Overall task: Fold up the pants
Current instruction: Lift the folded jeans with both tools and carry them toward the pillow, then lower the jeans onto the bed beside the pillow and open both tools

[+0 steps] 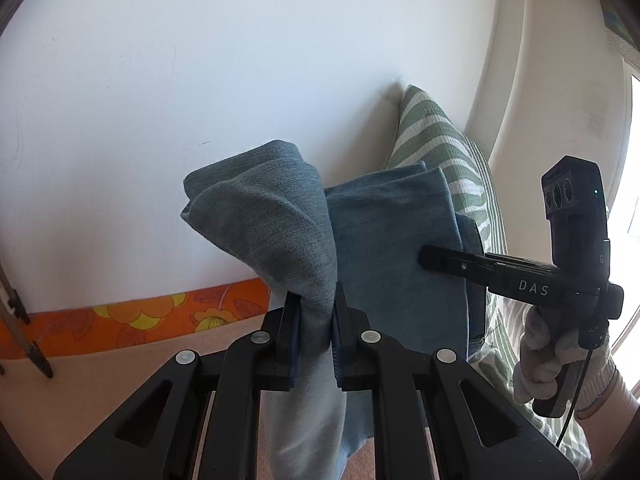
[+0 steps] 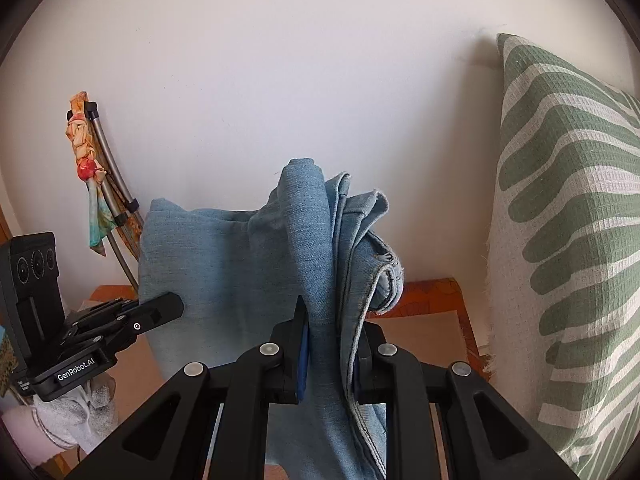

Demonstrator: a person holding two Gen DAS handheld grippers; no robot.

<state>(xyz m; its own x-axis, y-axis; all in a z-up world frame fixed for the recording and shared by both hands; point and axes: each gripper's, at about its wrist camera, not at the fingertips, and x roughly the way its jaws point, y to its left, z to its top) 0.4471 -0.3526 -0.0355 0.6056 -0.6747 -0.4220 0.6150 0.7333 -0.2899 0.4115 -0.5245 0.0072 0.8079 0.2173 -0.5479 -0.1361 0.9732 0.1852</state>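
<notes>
The pants are light blue denim, held up in the air in front of a white wall. My left gripper is shut on a bunched fold of the pants. My right gripper is shut on another bunched edge of the pants, with seams and a hem showing beside it. Each gripper shows in the other's view: the right one at the cloth's right side, the left one at the cloth's left side. The cloth hangs down below both grippers.
A green and white striped cushion stands close on the right, also in the left wrist view. An orange flowered surface lies below by the wall. A folding metal frame with a colourful cloth leans at the left.
</notes>
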